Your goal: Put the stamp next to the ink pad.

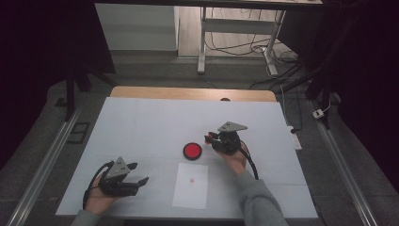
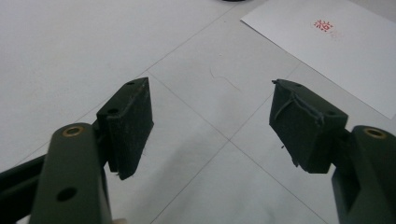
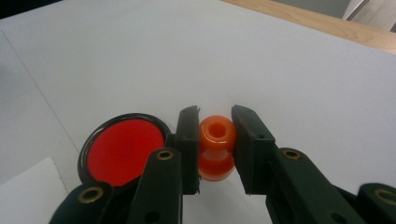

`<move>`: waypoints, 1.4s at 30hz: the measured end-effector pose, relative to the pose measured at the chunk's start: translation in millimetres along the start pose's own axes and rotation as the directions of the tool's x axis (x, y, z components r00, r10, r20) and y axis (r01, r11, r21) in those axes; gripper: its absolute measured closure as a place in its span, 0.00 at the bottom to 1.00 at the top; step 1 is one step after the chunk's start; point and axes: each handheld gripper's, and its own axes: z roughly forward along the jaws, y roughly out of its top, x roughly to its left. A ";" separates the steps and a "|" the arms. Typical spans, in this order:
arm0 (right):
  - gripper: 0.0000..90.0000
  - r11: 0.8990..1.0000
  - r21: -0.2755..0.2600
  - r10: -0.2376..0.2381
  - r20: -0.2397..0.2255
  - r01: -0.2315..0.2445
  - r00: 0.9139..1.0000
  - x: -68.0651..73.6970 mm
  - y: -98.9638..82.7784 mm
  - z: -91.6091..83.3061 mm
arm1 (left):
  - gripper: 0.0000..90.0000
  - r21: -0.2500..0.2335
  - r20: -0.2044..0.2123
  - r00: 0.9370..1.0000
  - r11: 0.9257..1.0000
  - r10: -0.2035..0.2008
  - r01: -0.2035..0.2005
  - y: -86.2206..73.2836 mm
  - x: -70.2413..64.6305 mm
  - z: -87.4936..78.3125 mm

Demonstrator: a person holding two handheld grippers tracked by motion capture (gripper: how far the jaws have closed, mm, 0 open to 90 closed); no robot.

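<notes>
From above I saw the white sheet (image 1: 190,185) lying between my grippers; the left gripper (image 2: 212,123) stood open over bare table. Closer in, the right gripper (image 3: 215,140) pinched an orange stamp (image 3: 216,145), with the red ink pad (image 3: 123,150) just left of its fingers.

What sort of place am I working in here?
Probably a lab or test room: a white-covered table, dark curtains on both sides, floor rails, and loose cables under a metal frame behind.
</notes>
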 end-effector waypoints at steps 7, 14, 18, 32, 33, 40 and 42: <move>0.80 1.000 0.019 0.006 0.011 -0.006 1.000 -3.2 -2.5 6.4 | 0.33 0.003 0.003 1.000 1.000 0.001 -0.001 0.0 -0.3 0.2; 0.80 0.999 0.052 0.006 0.014 -0.007 1.000 -4.3 -8.0 14.7 | 0.32 0.008 0.002 1.000 1.000 0.001 -0.001 -0.3 0.2 0.7; 0.79 0.997 0.073 -0.017 0.011 0.016 1.000 -2.3 -10.1 18.4 | 0.32 0.009 0.002 1.000 1.000 0.001 -0.001 -0.6 0.3 0.8; 0.60 0.999 0.048 -0.006 0.016 0.005 1.000 -2.1 -8.6 15.6 | 0.32 0.011 0.006 1.000 1.000 0.003 -0.003 -0.6 -0.3 1.5; 0.59 0.999 0.048 -0.003 0.018 0.002 1.000 -2.0 -8.0 14.4 | 0.32 0.012 0.006 1.000 1.000 0.004 -0.004 -0.6 -0.4 1.5; 0.56 1.000 0.029 -0.002 -0.001 0.002 1.000 -1.4 -5.2 4.9 | 0.32 0.011 0.002 1.000 1.000 0.000 0.000 -1.0 0.3 1.2; 0.56 1.000 0.027 -0.004 -0.001 0.004 1.000 -1.6 -4.9 1.2 | 0.32 0.012 0.002 1.000 1.000 -0.003 0.003 -1.7 1.2 1.4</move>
